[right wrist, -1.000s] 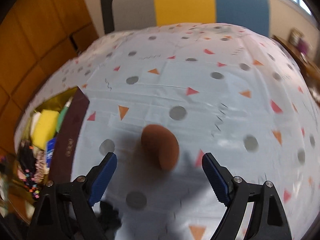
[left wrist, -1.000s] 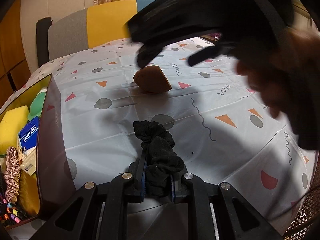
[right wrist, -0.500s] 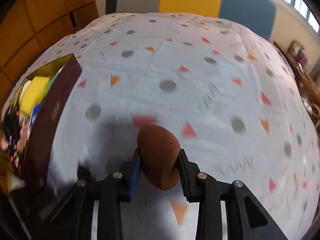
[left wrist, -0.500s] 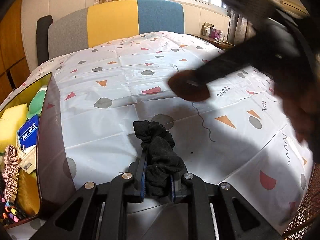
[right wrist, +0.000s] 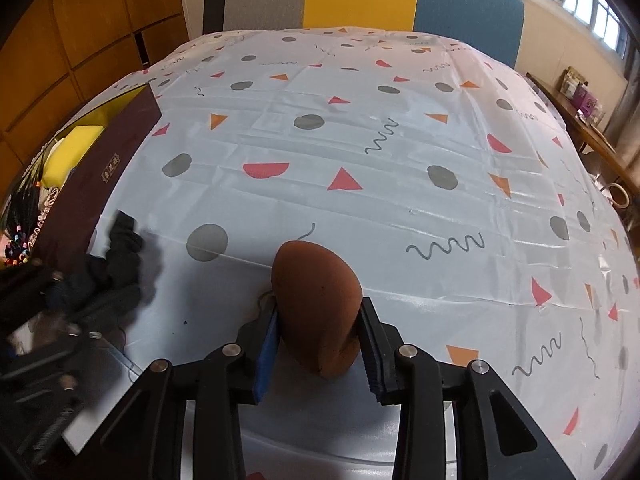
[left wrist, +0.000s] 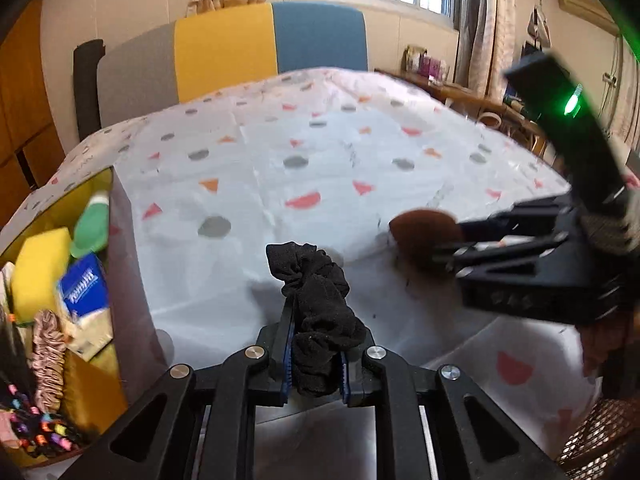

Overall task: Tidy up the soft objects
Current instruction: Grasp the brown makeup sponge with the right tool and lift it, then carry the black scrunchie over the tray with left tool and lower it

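My left gripper (left wrist: 314, 354) is shut on a black scrunchie (left wrist: 316, 304) and holds it above the patterned tablecloth. My right gripper (right wrist: 320, 340) is shut on a brown egg-shaped sponge (right wrist: 318, 304), lifted off the cloth. In the left wrist view the sponge (left wrist: 424, 232) and right gripper (left wrist: 452, 248) hover to the right of the scrunchie. In the right wrist view the scrunchie (right wrist: 120, 256) shows at the left, beside the box.
A dark box with yellow lining (left wrist: 120, 280) stands at the left edge; it holds a yellow sponge (left wrist: 36, 276), a tissue pack (left wrist: 86, 292), a green item, a pink scrunchie (left wrist: 46, 352) and coloured hair ties. The box also shows in the right wrist view (right wrist: 100, 168). A chair stands beyond the table.
My right gripper closed on the brown sponge, lifted it off the cloth and drew back to the right. My left gripper has kept its hold on the black scrunchie and risen slightly.
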